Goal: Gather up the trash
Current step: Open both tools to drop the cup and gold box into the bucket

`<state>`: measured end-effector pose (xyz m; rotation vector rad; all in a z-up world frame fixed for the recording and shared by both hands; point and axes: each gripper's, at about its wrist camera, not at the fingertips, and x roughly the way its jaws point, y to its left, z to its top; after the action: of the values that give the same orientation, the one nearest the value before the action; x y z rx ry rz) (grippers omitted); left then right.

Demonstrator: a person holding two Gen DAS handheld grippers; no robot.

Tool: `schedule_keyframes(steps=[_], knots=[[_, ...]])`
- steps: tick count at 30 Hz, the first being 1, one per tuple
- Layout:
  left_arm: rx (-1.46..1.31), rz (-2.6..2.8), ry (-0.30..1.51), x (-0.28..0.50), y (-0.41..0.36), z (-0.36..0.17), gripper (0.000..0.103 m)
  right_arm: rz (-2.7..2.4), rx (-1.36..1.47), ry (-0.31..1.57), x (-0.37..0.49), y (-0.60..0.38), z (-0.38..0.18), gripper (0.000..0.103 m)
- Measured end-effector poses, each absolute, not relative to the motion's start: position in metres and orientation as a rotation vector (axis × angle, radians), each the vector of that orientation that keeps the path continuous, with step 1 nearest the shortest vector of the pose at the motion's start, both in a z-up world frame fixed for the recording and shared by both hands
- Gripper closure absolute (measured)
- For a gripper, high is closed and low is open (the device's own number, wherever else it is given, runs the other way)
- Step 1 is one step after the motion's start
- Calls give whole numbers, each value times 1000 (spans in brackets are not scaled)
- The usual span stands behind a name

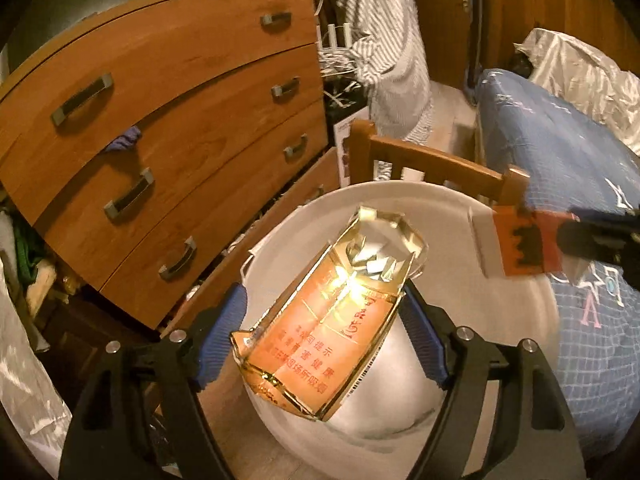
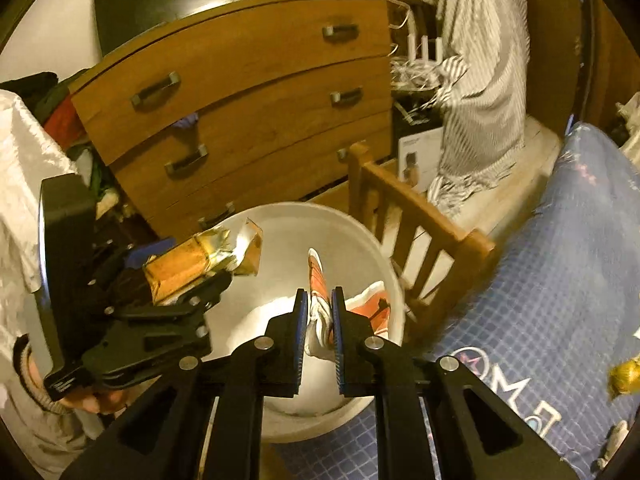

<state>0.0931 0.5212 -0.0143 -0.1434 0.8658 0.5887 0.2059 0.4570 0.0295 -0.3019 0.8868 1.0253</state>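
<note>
Bedroom clutter surrounds the bin [image 1: 460, 208]: left fingers [image 1: 324, 316], spread, barely cradle the pack [image 1: 320, 336]; right fingers [image 2: 319, 316] pinching the wrapper [image 2: 320, 276]; either may miss.

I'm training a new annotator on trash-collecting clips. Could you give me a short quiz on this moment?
1. True or false: the gold-and-orange pack lies at the bottom of the white basin.
2. What sits between the right claw's pads? A) a red-and-white wrapper B) a hanger C) a spoon
3. What pokes out between the drawers of the wooden dresser?

Key
1. False: it is between the left claw's fingers, above the basin.
2. A
3. A blue cloth.
</note>
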Motion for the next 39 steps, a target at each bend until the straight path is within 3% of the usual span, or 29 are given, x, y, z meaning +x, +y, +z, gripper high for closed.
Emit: schedule_keyframes(steps=[2,14,19,28,33,39], knots=[[-154,592,863,92,523,-14,23,1018,-296,881,208,456,29,73],[-137,605,860,90,512,-13,23,1009,-247,845,210,430,38,73],[-126,640,810,82,494,-1,23,946,-228,737,200,401,52,73],[-78,578,621,79,401,24,13,728,-153,505,175,281,61,72],[-47,444,629,98,337,10,10,593,-161,465,168,195,47,57],[-39,303,695,124,271,-13,10,426,-105,533,176,76,20,51]])
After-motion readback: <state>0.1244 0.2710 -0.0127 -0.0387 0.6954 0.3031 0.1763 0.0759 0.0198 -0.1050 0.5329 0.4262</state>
